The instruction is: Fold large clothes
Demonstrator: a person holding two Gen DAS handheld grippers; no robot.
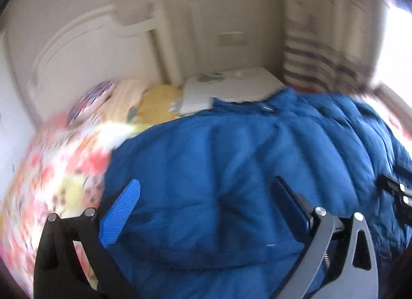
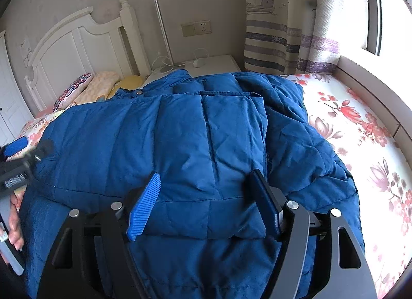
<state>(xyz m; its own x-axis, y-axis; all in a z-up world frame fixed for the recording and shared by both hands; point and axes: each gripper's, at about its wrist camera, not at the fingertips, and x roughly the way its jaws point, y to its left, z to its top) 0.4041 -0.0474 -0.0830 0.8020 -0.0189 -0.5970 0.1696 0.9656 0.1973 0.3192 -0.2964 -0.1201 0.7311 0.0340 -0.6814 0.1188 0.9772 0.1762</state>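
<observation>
Here we see a large blue quilted puffer jacket (image 2: 200, 129) spread across a bed with a white sheet printed in red and pink flowers (image 2: 360, 129). One panel of the jacket lies folded over the rest, its straight edge running down the right side and its lower hem sitting just ahead of our right claw (image 2: 203, 203). A metal snap (image 2: 139, 92) shows near the collar at the far end, toward the white wooden headboard (image 2: 77, 49).

Our right claw hangs over the folded panel with its blue ribbed pads standing well apart; the fabric lies between and beneath them, but neither pad presses on it and nothing is held. Our left claw (image 1: 206, 203) is likewise wide open over the jacket's left part, close to where the blue cloth meets the flowered sheet, and it grips nothing. That view is smeared with blur. From the right wrist view we catch the left claw at the frame's left edge, with the fingers of the hand (image 2: 14, 224) wrapped around its handle.

Beyond the jacket lie patterned pillows (image 2: 85, 90) against the headboard, a white bedside table (image 2: 206, 66) carrying white cables, a wall socket (image 2: 197, 28), and a striped curtain (image 2: 283, 36) beside a bright window (image 2: 386, 15).
</observation>
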